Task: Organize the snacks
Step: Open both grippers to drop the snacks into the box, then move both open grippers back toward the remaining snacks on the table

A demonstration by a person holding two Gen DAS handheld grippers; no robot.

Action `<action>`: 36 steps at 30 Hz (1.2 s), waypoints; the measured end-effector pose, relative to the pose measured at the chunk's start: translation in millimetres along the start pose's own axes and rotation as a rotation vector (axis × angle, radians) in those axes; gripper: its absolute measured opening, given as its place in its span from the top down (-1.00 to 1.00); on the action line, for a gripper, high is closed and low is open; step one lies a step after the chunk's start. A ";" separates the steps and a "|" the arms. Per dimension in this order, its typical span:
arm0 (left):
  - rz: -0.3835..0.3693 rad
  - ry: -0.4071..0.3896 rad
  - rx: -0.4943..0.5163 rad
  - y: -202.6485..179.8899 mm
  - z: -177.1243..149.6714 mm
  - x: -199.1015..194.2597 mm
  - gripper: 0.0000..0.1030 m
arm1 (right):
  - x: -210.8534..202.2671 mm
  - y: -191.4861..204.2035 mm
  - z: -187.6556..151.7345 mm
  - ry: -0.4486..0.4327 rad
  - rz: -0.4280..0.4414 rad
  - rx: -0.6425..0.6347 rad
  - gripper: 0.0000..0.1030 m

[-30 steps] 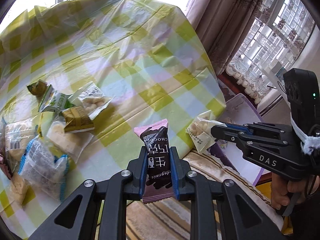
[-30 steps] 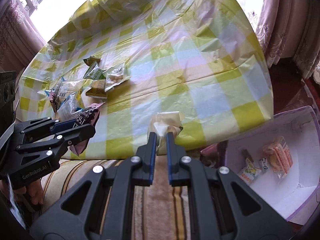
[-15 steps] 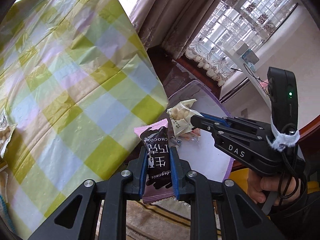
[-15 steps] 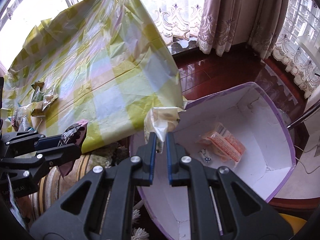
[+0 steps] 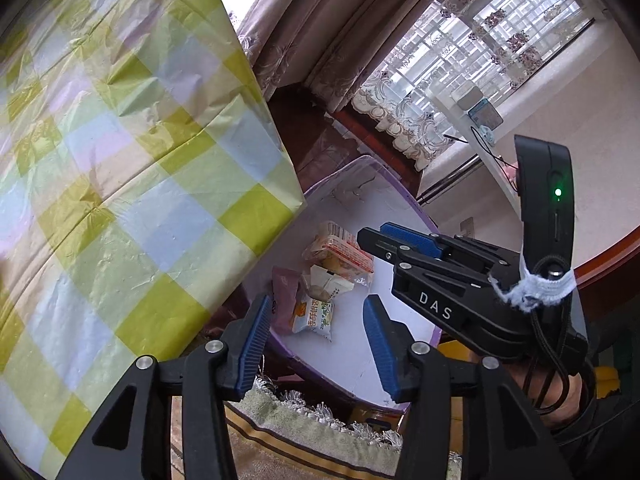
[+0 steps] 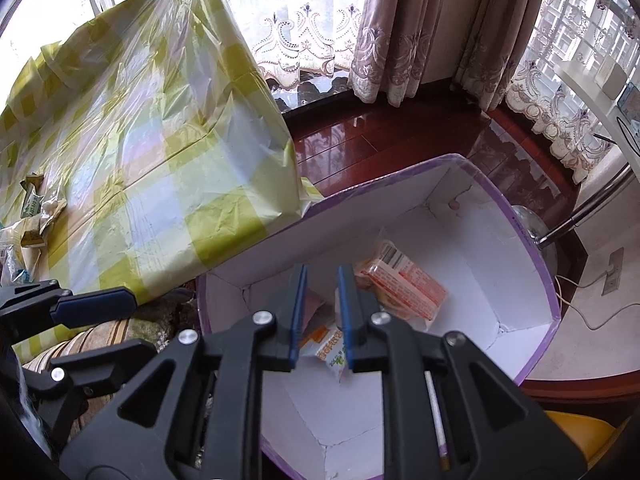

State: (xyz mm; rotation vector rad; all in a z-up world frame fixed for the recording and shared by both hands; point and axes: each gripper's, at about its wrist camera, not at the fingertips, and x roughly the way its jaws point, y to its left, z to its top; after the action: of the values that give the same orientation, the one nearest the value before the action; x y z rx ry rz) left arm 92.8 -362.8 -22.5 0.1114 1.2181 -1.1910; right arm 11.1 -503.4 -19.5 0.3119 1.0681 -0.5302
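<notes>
A purple-rimmed white box [image 5: 404, 200] [image 6: 516, 216] stands on the floor beside the table. Inside lie a pink chocolate packet [image 5: 285, 294], a pale nut packet [image 5: 326, 282], an orange-and-white packet [image 5: 314, 316] [image 6: 326, 350] and an orange-striped pack [image 5: 340, 248] [image 6: 404, 282]. My left gripper [image 5: 316, 344] is open and empty above the box's near rim. My right gripper [image 6: 322, 310] is open and empty over the box; it also shows in the left wrist view [image 5: 374, 236].
The table with a yellow-green checked cloth [image 5: 120, 160] [image 6: 160, 152] overhangs the box on the left. Several snack packets [image 6: 34, 208] lie at its far left. A striped cushion [image 5: 304, 452] lies below. Curtains [image 6: 420, 28] and dark wood floor [image 6: 380, 140] lie beyond.
Both grippers opened and let go: the pink chocolate packet and the pale nut packet dropped into the box. Both grippers moved further over the box.
</notes>
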 end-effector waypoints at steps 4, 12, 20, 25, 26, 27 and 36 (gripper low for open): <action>0.074 -0.037 -0.032 12.7 -5.8 -18.5 0.03 | -4.6 14.6 -2.0 -0.019 0.006 -0.029 -0.05; 0.276 -0.128 -0.132 58.7 -35.6 -67.8 -0.01 | -13.6 68.1 -5.3 -0.036 0.138 -0.073 -0.35; 0.423 -0.252 -0.289 109.7 -77.2 -134.6 -0.05 | -14.7 152.1 -9.3 -0.019 0.268 -0.158 -0.38; 0.524 -0.343 -0.417 148.7 -112.5 -183.6 -0.09 | -17.3 198.0 -10.6 -0.042 0.283 -0.218 -0.44; 0.542 -0.356 -0.439 155.8 -120.2 -193.1 -0.09 | -16.2 205.9 -11.5 -0.039 0.275 -0.232 -0.45; 0.562 -0.367 -0.461 162.7 -128.0 -201.9 -0.11 | -14.3 212.9 -12.1 -0.034 0.271 -0.246 -0.45; 0.654 -0.381 -0.615 217.9 -184.1 -249.7 -0.28 | -7.1 262.1 -16.8 -0.040 0.267 -0.352 -0.54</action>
State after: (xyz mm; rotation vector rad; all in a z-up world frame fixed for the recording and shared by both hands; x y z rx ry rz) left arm 167.1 9.0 -18.9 -0.1638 1.0382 -0.2272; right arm 140.7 -274.8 -23.5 0.1287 1.0410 -0.1046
